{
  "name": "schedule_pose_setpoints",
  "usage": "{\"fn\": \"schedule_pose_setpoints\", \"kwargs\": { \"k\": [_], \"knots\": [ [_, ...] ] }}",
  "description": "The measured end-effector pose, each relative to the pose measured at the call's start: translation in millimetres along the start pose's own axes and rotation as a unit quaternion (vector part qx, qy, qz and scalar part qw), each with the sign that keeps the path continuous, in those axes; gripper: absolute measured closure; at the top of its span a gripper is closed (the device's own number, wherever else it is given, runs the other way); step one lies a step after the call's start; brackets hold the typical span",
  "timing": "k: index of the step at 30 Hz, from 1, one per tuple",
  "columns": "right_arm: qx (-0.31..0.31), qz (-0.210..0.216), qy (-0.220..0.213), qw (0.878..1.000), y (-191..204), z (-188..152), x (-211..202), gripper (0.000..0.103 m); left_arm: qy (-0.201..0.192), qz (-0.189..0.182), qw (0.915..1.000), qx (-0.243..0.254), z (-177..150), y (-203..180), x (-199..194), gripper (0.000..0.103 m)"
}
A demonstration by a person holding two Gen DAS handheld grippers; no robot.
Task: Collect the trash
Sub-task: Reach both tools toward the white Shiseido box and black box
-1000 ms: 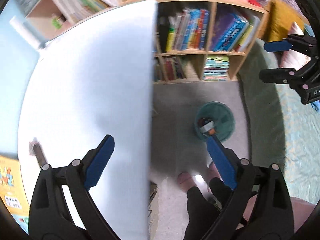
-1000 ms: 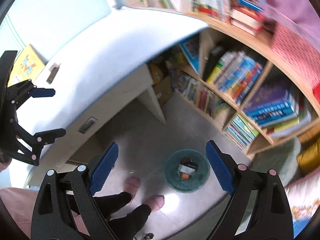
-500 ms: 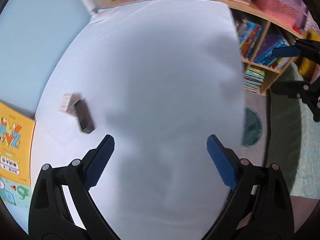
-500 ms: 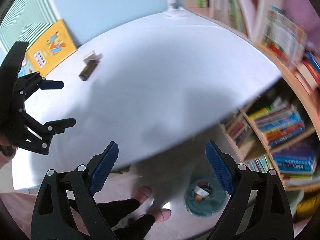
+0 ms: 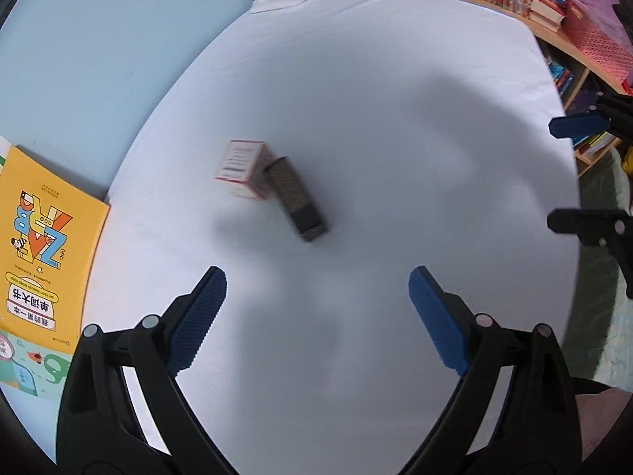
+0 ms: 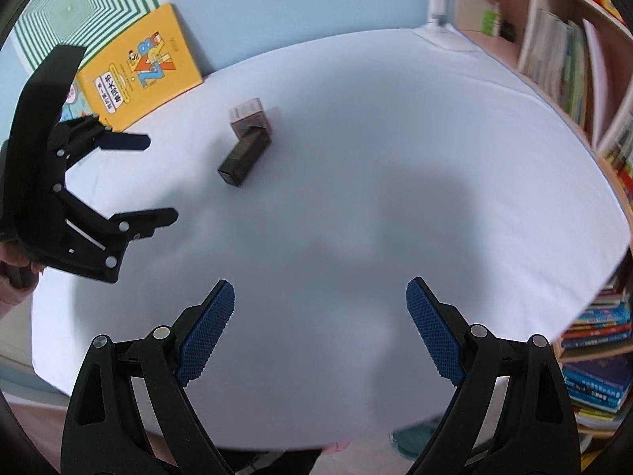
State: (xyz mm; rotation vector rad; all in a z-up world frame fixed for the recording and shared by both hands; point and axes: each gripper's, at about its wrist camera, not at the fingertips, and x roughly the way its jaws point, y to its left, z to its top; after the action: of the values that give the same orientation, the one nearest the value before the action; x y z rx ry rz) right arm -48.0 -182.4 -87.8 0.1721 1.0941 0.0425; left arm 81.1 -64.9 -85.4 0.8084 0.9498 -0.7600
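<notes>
The left tool (image 5: 316, 308) hangs over the white counter (image 5: 395, 138) with its blue-padded jaws spread wide and nothing between them, tilted steeply down so its camera takes in the trash ahead. The right tool (image 6: 320, 316) is likewise spread and empty, poised over the nearer part of the same counter; in its view the left tool (image 6: 158, 178) shows at the left edge, gripped by a person's hand (image 6: 16, 273), jaws apart. Both sit above the surface rather than on it, which I judge suits an approach: open jaws are ready to straddle a piece without a further adjustment. The trash lies just ahead of the left tool: a small pink-and-white carton (image 5: 243, 168) and a dark slim box (image 5: 296, 198) touching it at one end, the two forming a shallow angle. From the right wrist view the same carton (image 6: 250, 116) and dark box (image 6: 245, 156) lie off to the left, nearer the left tool, so that tool seems the likelier to take one first. Beyond them a yellow children's book (image 5: 35, 237) leans at the counter's edge against the pale blue wall (image 5: 99, 39), and bookshelves (image 6: 561, 51) flank the far side. A sliver of the green bin (image 6: 411, 439) shows below the counter's near edge, where collected pieces presumably go.
</notes>
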Motion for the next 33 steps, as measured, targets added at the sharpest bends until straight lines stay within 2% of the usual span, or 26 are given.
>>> {"fn": "schedule_pose_setpoints", "kwargs": {
  "k": [6, 12, 25, 29, 30, 33],
  "knots": [
    [-0.015, 0.007, 0.021, 1.000, 30, 27, 33, 0.015, 0.009, 0.000, 0.9999, 0.006, 6, 42, 25, 0.012],
    [-0.024, 0.011, 0.038, 0.999, 50, 48, 59, 0.015, 0.011, -0.010, 0.9998, 0.012, 18, 68, 49, 0.012],
    [-0.019, 0.003, 0.066, 0.998, 70, 78, 112, 0.015, 0.005, -0.024, 0.9984, 0.051, 35, 99, 92, 0.012],
    [-0.019, 0.000, 0.068, 0.998, 74, 83, 125, 0.016, 0.004, -0.042, 0.9976, 0.055, 39, 107, 102, 0.013],
    [-0.018, 0.001, 0.069, 0.997, 75, 84, 128, 0.016, 0.004, -0.045, 0.9973, 0.058, 41, 97, 97, 0.013],
    [-0.020, -0.001, 0.066, 0.998, 79, 88, 135, 0.017, 0.000, -0.054, 0.9963, 0.067, 45, 98, 101, 0.013]
  ]
}}
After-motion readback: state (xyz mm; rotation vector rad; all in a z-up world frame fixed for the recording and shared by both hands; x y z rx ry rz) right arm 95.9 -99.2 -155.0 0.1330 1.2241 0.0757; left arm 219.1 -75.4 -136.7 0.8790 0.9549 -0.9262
